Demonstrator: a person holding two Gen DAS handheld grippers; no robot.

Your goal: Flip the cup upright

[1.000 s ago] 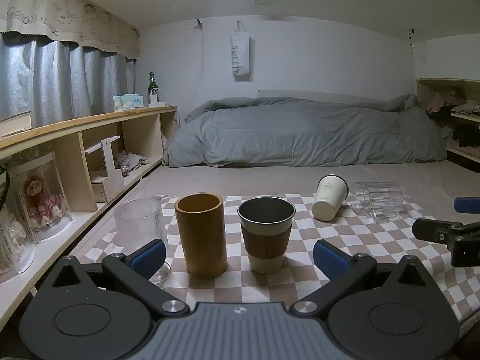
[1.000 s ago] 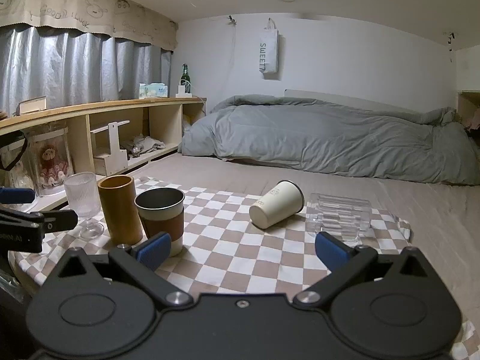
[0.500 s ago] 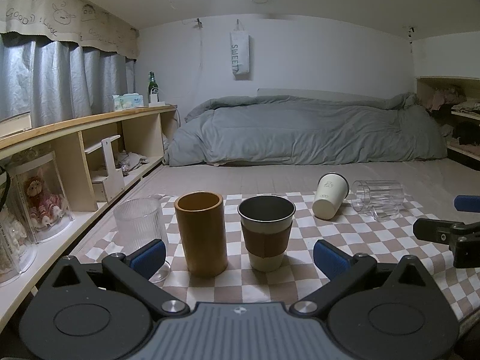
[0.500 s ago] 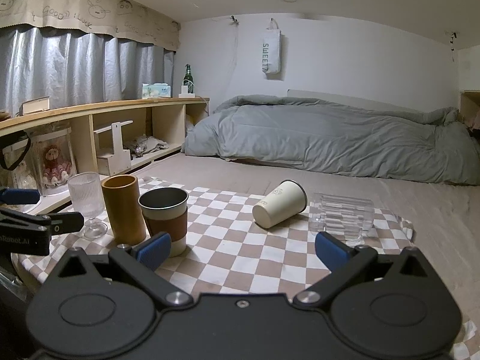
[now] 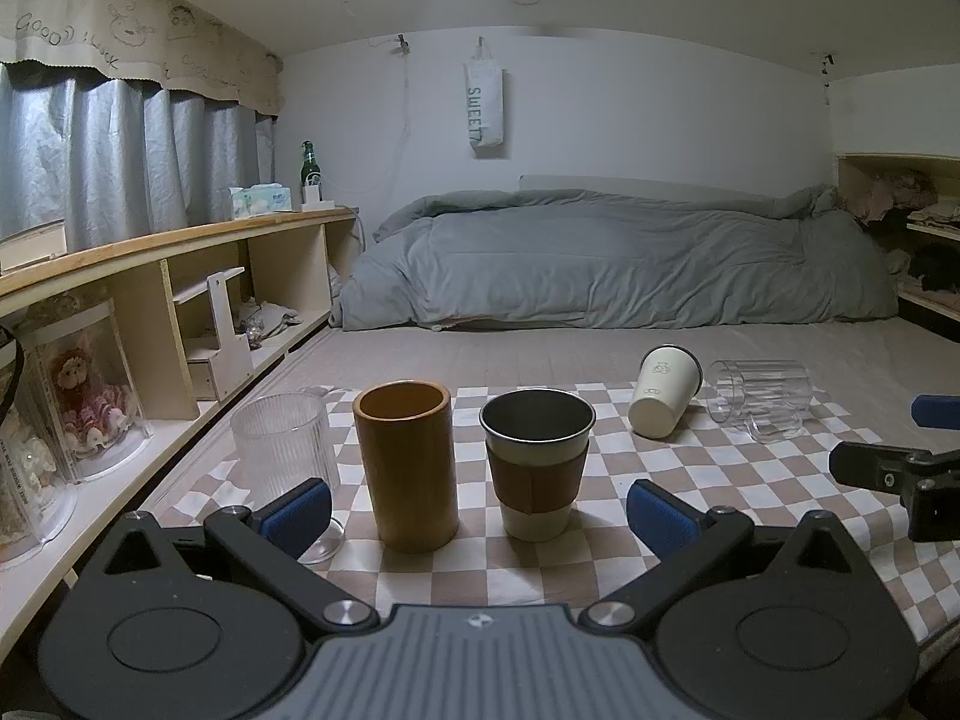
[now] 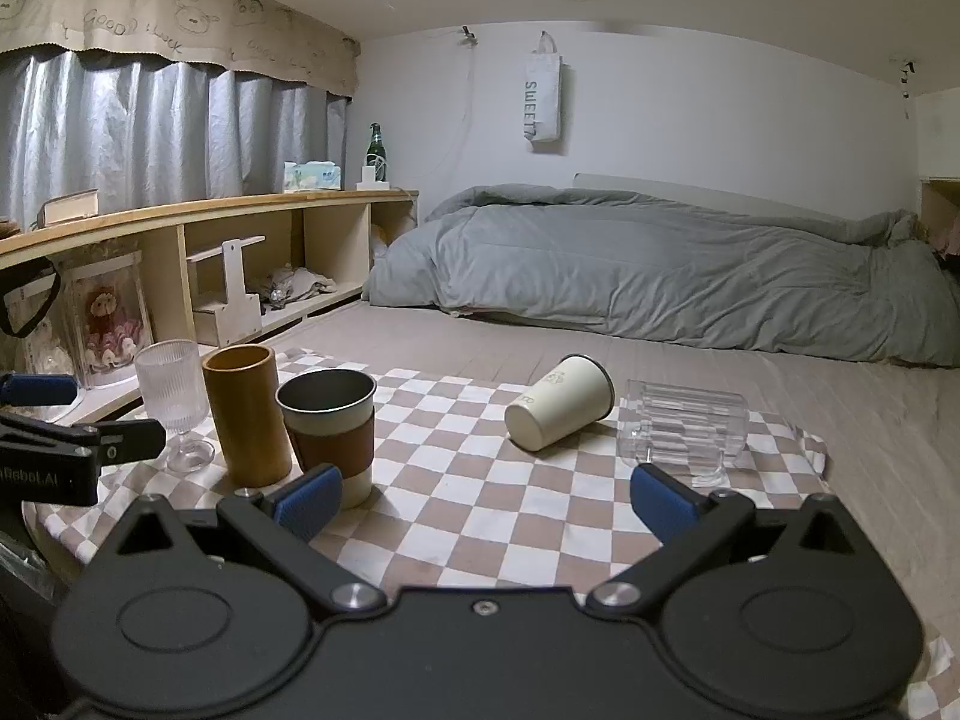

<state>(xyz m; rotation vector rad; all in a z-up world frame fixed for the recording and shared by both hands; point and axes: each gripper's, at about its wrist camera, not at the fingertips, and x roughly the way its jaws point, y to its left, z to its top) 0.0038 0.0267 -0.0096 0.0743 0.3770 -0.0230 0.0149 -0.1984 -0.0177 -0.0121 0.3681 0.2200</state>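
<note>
A cream cup [image 6: 558, 411] lies on its side on the checkered cloth [image 6: 480, 498], base toward me; it also shows in the left wrist view [image 5: 663, 390]. A clear glass mug [image 6: 684, 426] lies on its side just right of it, also in the left wrist view [image 5: 759, 396]. My right gripper [image 6: 486, 504] is open and empty, short of both. My left gripper [image 5: 480, 516] is open and empty, in front of the upright cups.
Three upright vessels stand at the left: a ribbed stemmed glass [image 5: 282, 450], a bamboo cup [image 5: 408, 468] and a steel cup with a brown sleeve [image 5: 537, 462]. A wooden shelf [image 5: 150, 312] runs along the left. A grey duvet [image 5: 630, 264] lies behind.
Both grippers have drifted slightly; the right view has shifted a little to the left. No cup has moved.
</note>
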